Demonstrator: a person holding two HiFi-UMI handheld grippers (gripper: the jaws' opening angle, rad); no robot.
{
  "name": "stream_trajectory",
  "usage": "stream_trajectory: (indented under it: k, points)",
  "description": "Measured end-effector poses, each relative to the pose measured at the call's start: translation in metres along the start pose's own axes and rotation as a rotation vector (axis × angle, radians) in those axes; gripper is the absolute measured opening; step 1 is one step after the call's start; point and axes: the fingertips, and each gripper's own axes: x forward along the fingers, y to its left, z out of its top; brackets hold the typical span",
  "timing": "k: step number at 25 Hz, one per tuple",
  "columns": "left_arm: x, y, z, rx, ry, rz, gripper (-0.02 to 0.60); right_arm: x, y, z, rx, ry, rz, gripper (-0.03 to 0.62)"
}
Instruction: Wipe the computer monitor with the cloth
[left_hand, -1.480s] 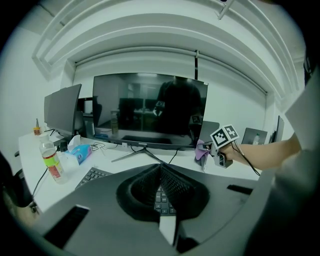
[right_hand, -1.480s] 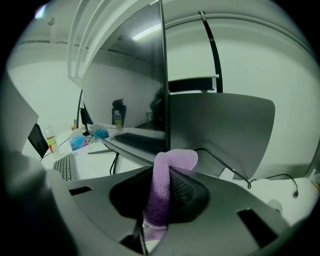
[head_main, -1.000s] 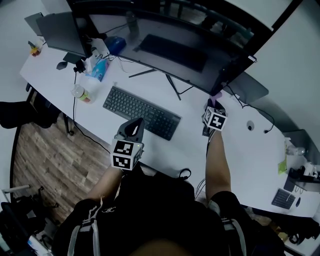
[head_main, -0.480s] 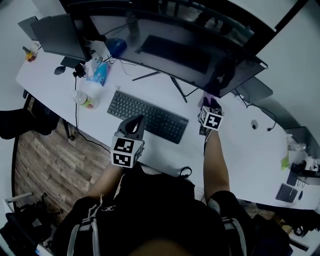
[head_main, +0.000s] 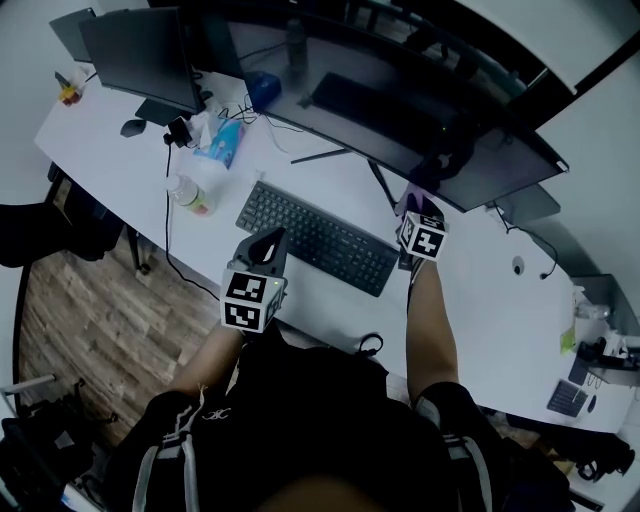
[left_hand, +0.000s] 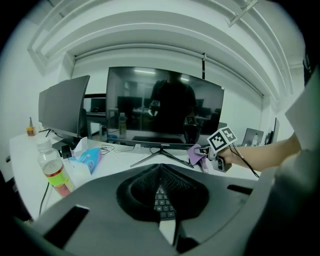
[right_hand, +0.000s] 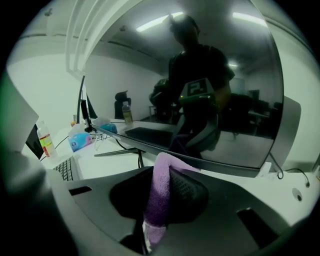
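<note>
A long white desk (head_main: 490, 310) runs along a plain white wall (left_hand: 165, 57). Below its near edge lies a brownish wood-plank floor (head_main: 80, 300). The light is cool and dim.

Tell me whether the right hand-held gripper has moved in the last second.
Yes. Judged against the keyboard, the right hand-held gripper, shut on the purple cloth, has shifted left along the monitor's lower edge, nearer the keyboard's right end.

Head view peers steeply down on the bench (head_main: 480, 290); left gripper view faces the monitor (left_hand: 165, 107) from afar, right gripper view close up.
</note>
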Motion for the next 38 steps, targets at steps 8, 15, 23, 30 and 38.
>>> stream_trajectory:
  k: [8, 15, 23, 30, 38]
  points:
    - [-0.013, 0.052, 0.004, -0.013, 0.003, 0.04, 0.014, 0.024, 0.056, 0.022, -0.026, 0.006, 0.031, 0.078]
    - [-0.029, 0.102, 0.014, -0.031, -0.03, 0.079, 0.014, 0.046, 0.111, 0.037, -0.051, 0.01, 0.065, 0.078]
    - [-0.039, 0.166, 0.038, -0.04, -0.067, 0.079, 0.014, 0.076, 0.177, 0.057, -0.081, 0.015, 0.089, 0.08]
    - [-0.05, 0.223, 0.07, -0.001, -0.124, 0.058, 0.014, 0.099, 0.233, 0.075, -0.085, 0.02, 0.089, 0.08]
    - [-0.067, 0.288, 0.086, 0.011, -0.144, 0.074, 0.014, 0.123, 0.291, 0.093, -0.085, 0.021, 0.095, 0.08]
